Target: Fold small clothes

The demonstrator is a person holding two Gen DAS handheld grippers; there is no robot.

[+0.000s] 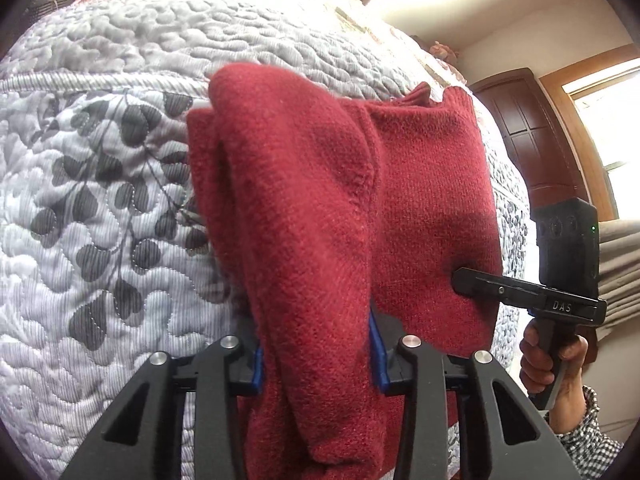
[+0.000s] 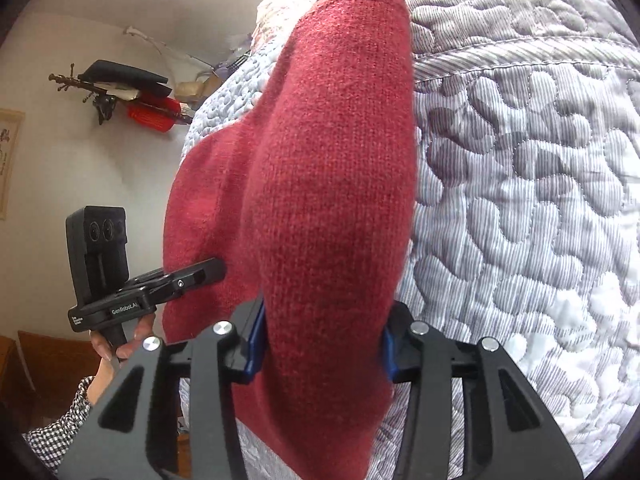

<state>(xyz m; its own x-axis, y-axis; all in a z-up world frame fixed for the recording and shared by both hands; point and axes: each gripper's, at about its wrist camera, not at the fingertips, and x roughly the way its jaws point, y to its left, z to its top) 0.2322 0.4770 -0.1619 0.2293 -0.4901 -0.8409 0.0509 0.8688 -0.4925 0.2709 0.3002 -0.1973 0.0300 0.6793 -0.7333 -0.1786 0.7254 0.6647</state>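
Note:
A red knit sweater [image 1: 424, 184] lies partly on the quilted bed, with a thick fold of it lifted toward the camera. My left gripper [image 1: 316, 360] is shut on that bunched fold, red fabric filling the gap between its blue pads [image 1: 376, 344]. In the left wrist view my right gripper [image 1: 460, 278] bites into the sweater's right edge. The right wrist view shows the red sweater [image 2: 332, 184] bunched between the right gripper's [image 2: 322, 352] blue pads [image 2: 256, 344], ribbed hem at the top. There my left gripper [image 2: 216, 270] grips the sweater's left side.
A grey-white quilt with a dark leaf print [image 1: 104, 200] covers the bed [image 2: 520, 200]. A hand in a checked sleeve [image 1: 568, 364] holds the right tool. A dark wooden door [image 1: 532, 136] and a wall rack with a red item [image 2: 152, 116] stand beyond the bed.

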